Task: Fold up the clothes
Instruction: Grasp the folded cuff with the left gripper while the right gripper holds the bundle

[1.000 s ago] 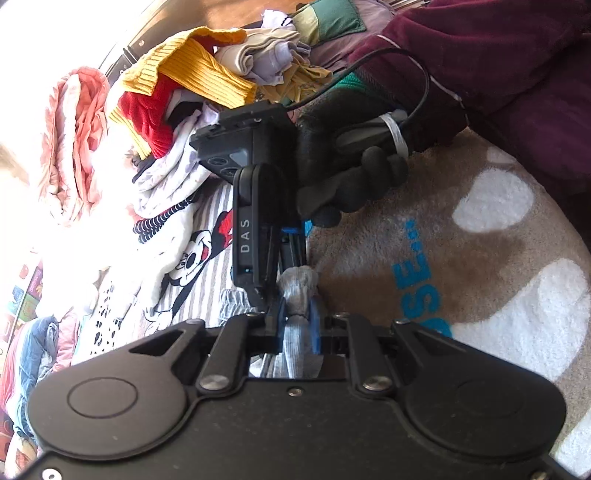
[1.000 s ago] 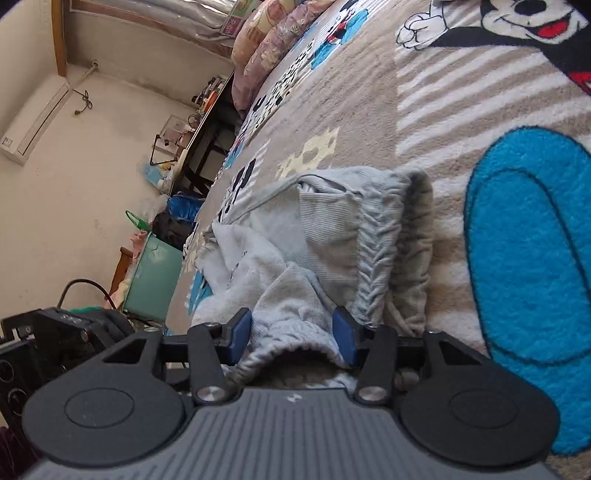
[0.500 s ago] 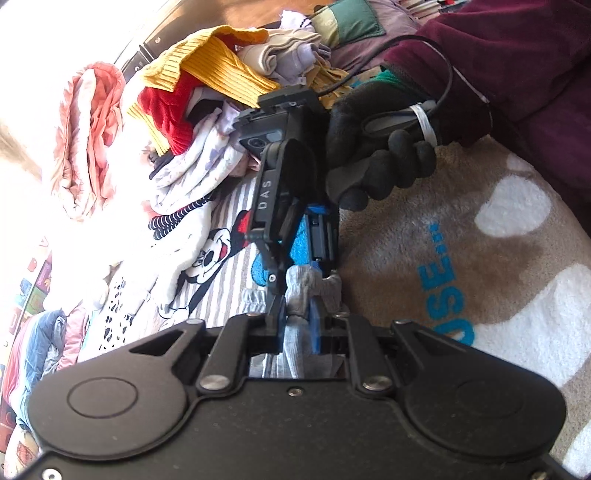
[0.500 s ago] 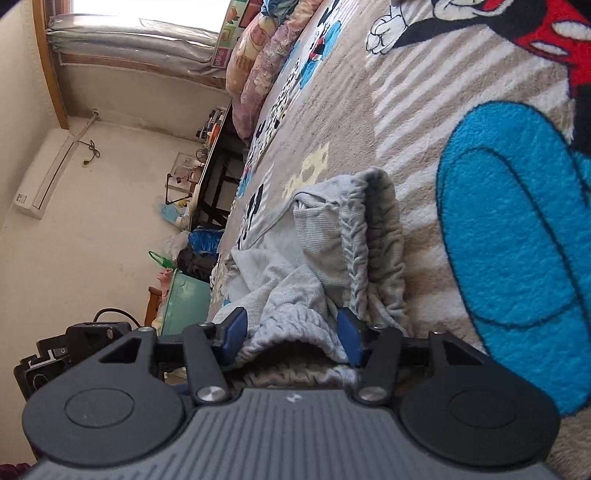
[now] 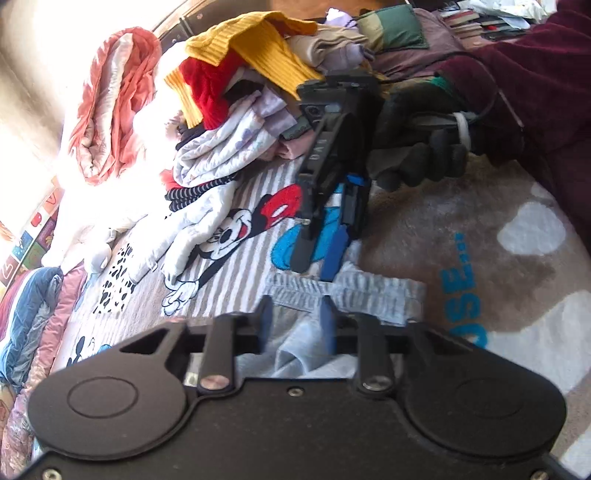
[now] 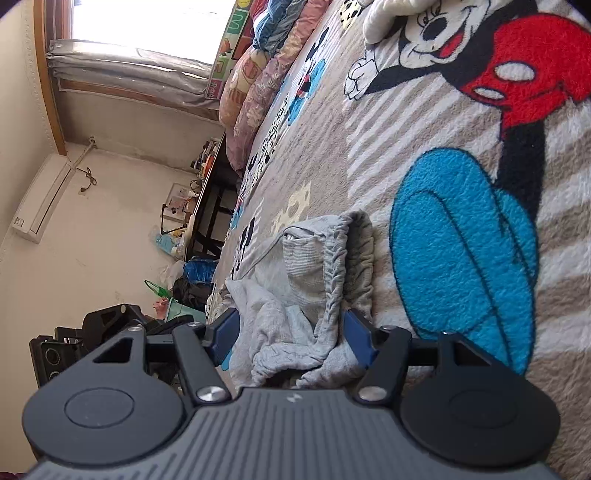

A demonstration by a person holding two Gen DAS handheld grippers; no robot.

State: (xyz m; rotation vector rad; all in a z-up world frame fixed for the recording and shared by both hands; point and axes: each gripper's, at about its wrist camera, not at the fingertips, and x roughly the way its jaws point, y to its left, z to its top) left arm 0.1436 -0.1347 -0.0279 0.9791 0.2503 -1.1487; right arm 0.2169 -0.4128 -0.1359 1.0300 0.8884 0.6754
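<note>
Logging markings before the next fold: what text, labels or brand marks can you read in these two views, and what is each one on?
"SE", big blue letters, the word's start hidden: on the blanket.
Small blue letters above them: too blurred to read.
"DAS", seen upside down: on the right gripper.
"M": on the colourful panel under the window.
White label on the air conditioner: too small.

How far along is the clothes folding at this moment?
Early. Done: only the grey garment lies bunched on the blanket. In hand: left gripper and right gripper are opening their jaws, cloth between them but not pinched. Left: the whole pile of clothes remains unfolded.
</note>
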